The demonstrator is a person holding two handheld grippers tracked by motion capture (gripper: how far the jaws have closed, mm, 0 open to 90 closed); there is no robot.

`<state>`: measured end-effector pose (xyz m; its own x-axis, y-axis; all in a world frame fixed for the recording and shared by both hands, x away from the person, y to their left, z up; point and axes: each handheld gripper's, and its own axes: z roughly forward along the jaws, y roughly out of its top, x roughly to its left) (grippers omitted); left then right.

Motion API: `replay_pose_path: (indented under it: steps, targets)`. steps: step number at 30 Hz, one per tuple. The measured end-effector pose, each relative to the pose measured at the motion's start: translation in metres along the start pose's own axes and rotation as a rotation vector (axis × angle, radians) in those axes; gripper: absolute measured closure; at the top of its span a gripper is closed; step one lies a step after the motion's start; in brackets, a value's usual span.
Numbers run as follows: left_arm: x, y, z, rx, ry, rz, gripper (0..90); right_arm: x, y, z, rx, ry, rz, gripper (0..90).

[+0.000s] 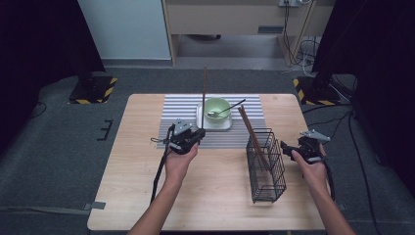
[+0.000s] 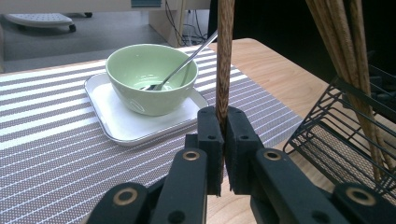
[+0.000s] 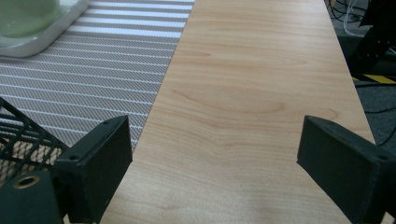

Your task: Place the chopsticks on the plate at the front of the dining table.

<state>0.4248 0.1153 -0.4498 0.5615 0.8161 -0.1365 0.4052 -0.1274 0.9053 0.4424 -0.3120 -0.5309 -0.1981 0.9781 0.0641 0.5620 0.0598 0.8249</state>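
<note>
1. Nearest the camera in the left gripper view, the left gripper (image 2: pixel 223 140) has its two matte black jaws clenched on a long, slim, brown wooden chopstick (image 2: pixel 225 56), which stands upright between them. Seen from above, the stick rises beside the bowl over the placemat.
2. Just behind it sits a pale green, smooth glazed ceramic bowl (image 2: pixel 152 77) with a thin shiny metal spoon (image 2: pixel 182 65) leaning inside. The bowl stands on a white square tray with rounded corners (image 2: pixel 105 116).
3. The tray rests on a woven grey-and-white striped placemat (image 2: pixel 46 154), laid on a light wood-grain table (image 3: pixel 261 93).
4. To the right, a black wire-mesh basket (image 1: pixel 265 164) holds more brown wooden chopsticks (image 1: pixel 252 134), leaning at a slant.
5. The right gripper (image 3: pixel 215 163) has its jaws released and wide apart, with nothing between them, low over bare table beside the basket.
6. Risk, as I judge it: the chopstick is gripped near its lower end, so it could pivot or slip between the pads if moved quickly.
7. Its tall free end could knock the spoon handle or bowl rim and tip them.
8. The light basket might shift or topple if a stick snags the wire.
</note>
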Motion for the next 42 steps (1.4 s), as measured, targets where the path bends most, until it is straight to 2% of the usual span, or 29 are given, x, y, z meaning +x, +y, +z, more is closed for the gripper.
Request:
replay_pose_path:
  steps: [7,14,18,20,30,37,42]
  targets:
    - [0.002,0.013,0.003,-0.009,0.024,-0.004,85.6,0.001,-0.018,0.002,0.044,-0.024,-0.047,10.7]
    - [0.0,0.022,0.008,-0.014,0.046,0.0,85.6,-0.001,-0.025,0.005,0.058,-0.043,-0.032,10.7]
    - [0.0,0.025,0.008,-0.025,0.055,-0.019,85.5,-0.001,-0.025,0.006,0.06,-0.049,-0.02,10.7]
    - [0.0,0.025,0.009,-0.026,0.057,-0.03,85.5,-0.001,-0.025,0.006,0.061,-0.05,-0.016,10.7]
    - [0.003,0.02,0.023,0.002,0.09,-0.035,85.5,0.006,-0.026,0.012,0.082,-0.055,-0.019,11.8]
    - [0.006,0.015,0.03,0.006,0.114,-0.05,85.5,0.012,-0.025,0.016,0.121,-0.072,-0.051,11.4]
    - [0.009,0.01,0.031,0.008,0.157,-0.049,85.5,0.011,-0.024,0.018,0.137,-0.06,-0.017,10.8]
